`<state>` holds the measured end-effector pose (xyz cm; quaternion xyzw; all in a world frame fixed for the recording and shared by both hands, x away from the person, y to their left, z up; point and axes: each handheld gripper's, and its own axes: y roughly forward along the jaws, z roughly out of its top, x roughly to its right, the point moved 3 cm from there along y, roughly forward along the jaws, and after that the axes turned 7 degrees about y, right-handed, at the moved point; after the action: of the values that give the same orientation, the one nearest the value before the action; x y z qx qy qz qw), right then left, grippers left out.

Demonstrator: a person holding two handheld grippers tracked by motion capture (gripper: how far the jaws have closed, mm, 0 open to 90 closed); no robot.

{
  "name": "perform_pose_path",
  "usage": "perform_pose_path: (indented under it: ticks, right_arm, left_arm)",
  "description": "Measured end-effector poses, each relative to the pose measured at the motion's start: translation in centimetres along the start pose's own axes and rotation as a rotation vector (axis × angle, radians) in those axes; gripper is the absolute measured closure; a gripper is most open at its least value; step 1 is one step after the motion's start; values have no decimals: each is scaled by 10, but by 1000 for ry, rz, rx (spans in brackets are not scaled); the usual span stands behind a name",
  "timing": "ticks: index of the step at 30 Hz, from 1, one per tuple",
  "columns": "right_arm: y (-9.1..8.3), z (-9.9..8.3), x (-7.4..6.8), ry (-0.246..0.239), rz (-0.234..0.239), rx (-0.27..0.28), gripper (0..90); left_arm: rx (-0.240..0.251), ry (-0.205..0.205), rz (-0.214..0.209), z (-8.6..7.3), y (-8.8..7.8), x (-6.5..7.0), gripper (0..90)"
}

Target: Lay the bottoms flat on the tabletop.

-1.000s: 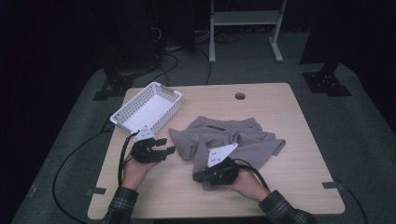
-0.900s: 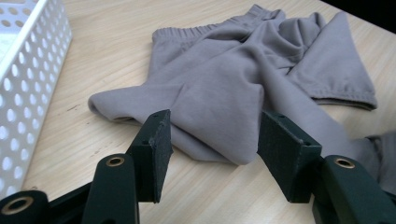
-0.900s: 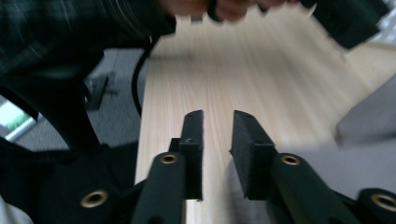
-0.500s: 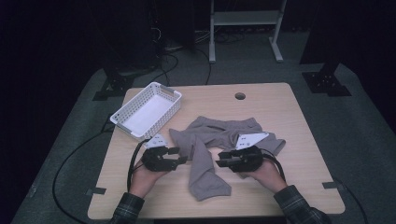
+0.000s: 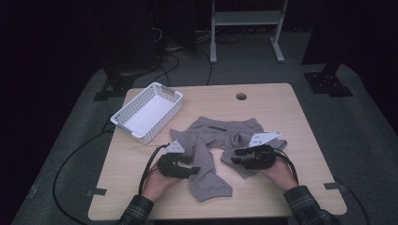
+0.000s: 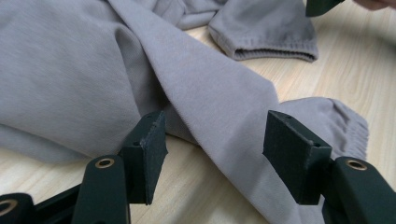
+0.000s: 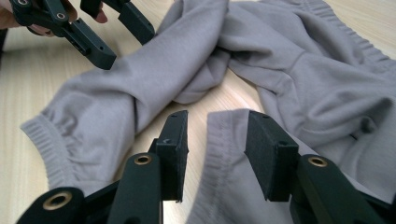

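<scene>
Moved apart since a moment ago: left gripper (image 5: 193, 169) at twisted grey pants (image 5: 220, 140) leg, right gripper (image 5: 234, 160) at other cuff. Fingers half wide, just been opening, cloth between, not pinched (pants flat on counter (image 5: 291, 117)). Likely spreading legs next.

The pale wooden table (image 5: 291, 122), with a round hole (image 5: 241, 96) near its far edge, stood on grey carpet (image 5: 371, 140). Beyond it a white metal frame (image 5: 244, 18) rose in a dark, dimly lit room, black cables (image 5: 173, 61) trailing across the floor.
</scene>
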<state>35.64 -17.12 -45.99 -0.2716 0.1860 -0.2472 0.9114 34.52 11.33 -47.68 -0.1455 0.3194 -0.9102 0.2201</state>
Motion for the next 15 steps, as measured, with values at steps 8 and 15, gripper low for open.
perform_pose_path:
  ticks: [8, 15]
  right_arm:
    - [-9, -13, 11, 7, -34, -9, 560]
    - [-5, -14, 7, 1, -22, -17, 558]
  left_arm:
    - [-48, 8, -41, 2, 14, 3, 645]
    - [8, 46, -94, 14, -2, 10, 892]
